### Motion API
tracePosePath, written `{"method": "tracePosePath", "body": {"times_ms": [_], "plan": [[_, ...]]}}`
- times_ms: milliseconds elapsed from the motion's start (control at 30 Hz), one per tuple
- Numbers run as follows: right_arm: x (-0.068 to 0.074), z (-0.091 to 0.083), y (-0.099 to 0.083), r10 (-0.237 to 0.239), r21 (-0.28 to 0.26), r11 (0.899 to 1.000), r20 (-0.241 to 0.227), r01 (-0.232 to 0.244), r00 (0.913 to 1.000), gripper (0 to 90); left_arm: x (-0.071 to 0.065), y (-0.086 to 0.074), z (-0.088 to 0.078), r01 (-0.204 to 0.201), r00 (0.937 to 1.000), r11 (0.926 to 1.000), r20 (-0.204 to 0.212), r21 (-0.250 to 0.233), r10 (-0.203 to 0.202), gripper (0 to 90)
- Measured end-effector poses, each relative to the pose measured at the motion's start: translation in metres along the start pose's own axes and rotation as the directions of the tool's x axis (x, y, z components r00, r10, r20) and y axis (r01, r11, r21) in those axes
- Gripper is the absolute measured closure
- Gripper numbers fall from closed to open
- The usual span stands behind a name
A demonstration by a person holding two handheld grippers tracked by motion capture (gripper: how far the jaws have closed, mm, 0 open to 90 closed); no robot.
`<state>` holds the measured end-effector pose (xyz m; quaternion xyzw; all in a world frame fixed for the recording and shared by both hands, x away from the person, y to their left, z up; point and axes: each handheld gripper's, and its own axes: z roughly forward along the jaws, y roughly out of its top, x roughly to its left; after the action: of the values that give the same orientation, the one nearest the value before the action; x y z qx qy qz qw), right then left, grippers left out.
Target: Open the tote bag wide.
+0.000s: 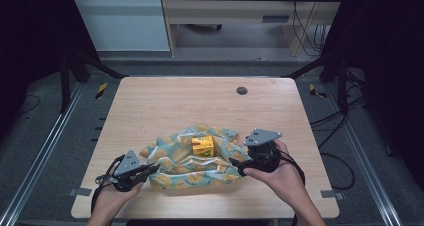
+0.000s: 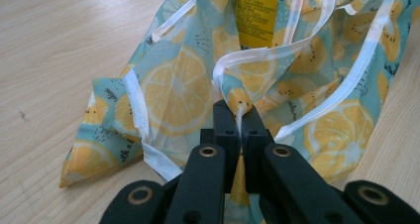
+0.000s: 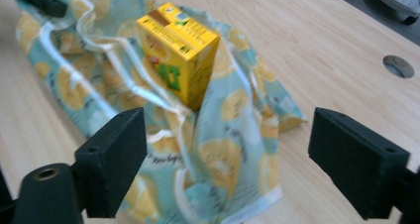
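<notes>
On the table point(image 1: 165, 98), high view: lemon-print bag point(image 1: 175, 171) lies at six o'clock, yellow carton point(image 1: 203, 146) standing in it. Left gripper view: left gripper point(image 2: 236, 116) is clenched on the bag's white-edged hem. Right gripper view: right gripper point(image 3: 225, 149) stands released above the bag, carton at twelve o'clock.

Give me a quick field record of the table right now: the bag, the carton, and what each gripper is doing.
bag: teal fabric bag with lemon print and white straps, lying crumpled on the wooden table
carton: yellow drink carton, upright in the bag's mouth
left gripper: shut on a fold of the bag at a white strap
right gripper: jaws wide open, nothing between the pads, raised off the bag on its right side
table hole: round grey grommet, far side
</notes>
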<state>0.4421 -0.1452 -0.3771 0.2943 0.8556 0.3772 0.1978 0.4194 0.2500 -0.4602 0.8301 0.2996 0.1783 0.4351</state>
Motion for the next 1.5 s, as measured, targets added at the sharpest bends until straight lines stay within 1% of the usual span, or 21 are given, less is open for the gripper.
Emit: {"method": "tracePosePath", "body": {"times_ms": [67,100,133,200,233,400,500,600,667,700,767,867,900,1033,1100,1133,1200,1267,1300,1400,1500], "plan": [[-0.007,0.003,0.006,0.002,-0.001,1.0,0.0,-0.002,1.0,12.8,0.0,0.0,0.0,0.0,1.0,1.0,0.002,-0.002,0.0,89.2],[-0.007,0.003,0.006,0.002,-0.001,1.0,0.0,-0.002,1.0,12.8,0.0,0.0,0.0,0.0,1.0,1.0,0.002,-0.002,0.0,89.2],[-0.013,0.006,0.01,0.01,-0.009,1.0,0.006,-0.01,0.9999,13.2,0.001,0.0,0.0,0.001,1.0,1.0,0.002,0.001,-0.001,89.2],[-0.016,0.008,0.012,0.006,-0.008,1.0,0.015,-0.006,0.9999,14.3,0.001,0.0,0.0,0.003,1.0,1.0,0.001,0.001,-0.003,89.2],[-0.02,0.013,0.014,0.005,-0.002,1.0,0.018,-0.005,0.9998,15.4,0.002,0.0,0.001,0.005,1.0,1.0,0.0,-0.001,-0.005,89.2],[-0.024,0.027,0.014,0.013,-0.001,1.0,0.02,-0.013,0.9997,21.0,0.002,0.001,0.002,0.002,1.0,1.0,-0.002,0.004,-0.002,89.2],[-0.024,0.035,0.012,0.006,0.006,1.0,0.004,-0.006,1.0,24.4,0.001,0.0,0.003,0.001,1.0,1.0,-0.001,0.006,-0.001,89.2],[-0.023,0.046,0.009,-0.001,0.038,0.999,-0.021,0.002,0.9998,26.3,0.002,0.0,0.003,-0.001,1.0,1.0,-0.001,0.007,0.001,89.2],[-0.02,0.054,0.008,0.003,0.053,0.999,-0.048,0.0,0.9988,27.1,0.001,0.001,0.003,-0.005,1.0,1.0,-0.001,0.007,0.005,89.2],[-0.019,0.059,0.007,-0.005,0.06,0.998,-0.06,0.009,0.9982,27.8,0.001,0.001,0.003,-0.006,1.0,0.9999,-0.002,0.008,0.006,89.2],[-0.017,0.066,0.006,-0.014,0.09,0.996,-0.065,0.019,0.9978,29.9,0.0,0.001,0.003,-0.011,0.9999,0.9999,0.0,0.011,0.011,89.2],[-0.015,0.074,0.006,-0.034,0.114,0.993,-0.068,0.041,0.9971,35.8,-0.001,0.001,0.001,-0.018,0.9998,0.9998,0.0,0.008,0.018,89.3],[-0.014,0.076,0.006,-0.036,0.121,0.992,-0.072,0.045,0.9968,39.5,-0.001,0.001,0.001,-0.02,0.9998,0.9998,0.0,0.007,0.02,89.3],[-0.014,0.081,0.007,-0.033,0.13,0.991,-0.073,0.042,0.9968,59.5,0.0,0.001,0.0,-0.018,0.9998,0.9998,-0.001,0.004,0.018,89.3],[-0.014,0.083,0.008,-0.047,0.144,0.988,-0.072,0.057,0.9963,68.7,0.001,0.001,-0.001,-0.015,0.9999,0.9999,-0.005,-0.003,0.015,89.3],[-0.015,0.083,0.008,-0.046,0.145,0.988,-0.066,0.055,0.9968,74.9,0.001,0.001,-0.001,-0.015,0.9999,0.9999,-0.005,-0.003,0.015,89.3],[-0.019,0.084,0.009,-0.035,0.141,0.989,-0.061,0.044,0.9975,83.7,0.003,0.001,-0.003,-0.014,0.9998,0.9999,-0.011,-0.007,0.014,89.3],[-0.024,0.084,0.009,-0.011,0.129,0.992,-0.049,0.017,0.9987,87.9,0.003,0.001,-0.003,-0.013,0.9998,0.9999,-0.013,-0.007,0.013,89.3],[-0.027,0.084,0.009,-0.007,0.132,0.991,-0.041,0.013,0.9991,88.6,0.004,0.0,-0.003,-0.014,0.9998,0.9999,-0.013,-0.006,0.013,89.3],[-0.036,0.087,0.008,0.034,0.119,0.992,-0.032,-0.03,0.9989,89.4,0.003,0.0,-0.002,-0.021,0.9997,0.9998,-0.008,0.007,0.021,89.3],[-0.045,0.092,0.004,0.06,0.13,0.99,-0.017,-0.058,0.998,89.6,0.002,-0.002,0.002,-0.03,0.9995,0.9985,-0.004,0.046,0.03,89.3]]}}
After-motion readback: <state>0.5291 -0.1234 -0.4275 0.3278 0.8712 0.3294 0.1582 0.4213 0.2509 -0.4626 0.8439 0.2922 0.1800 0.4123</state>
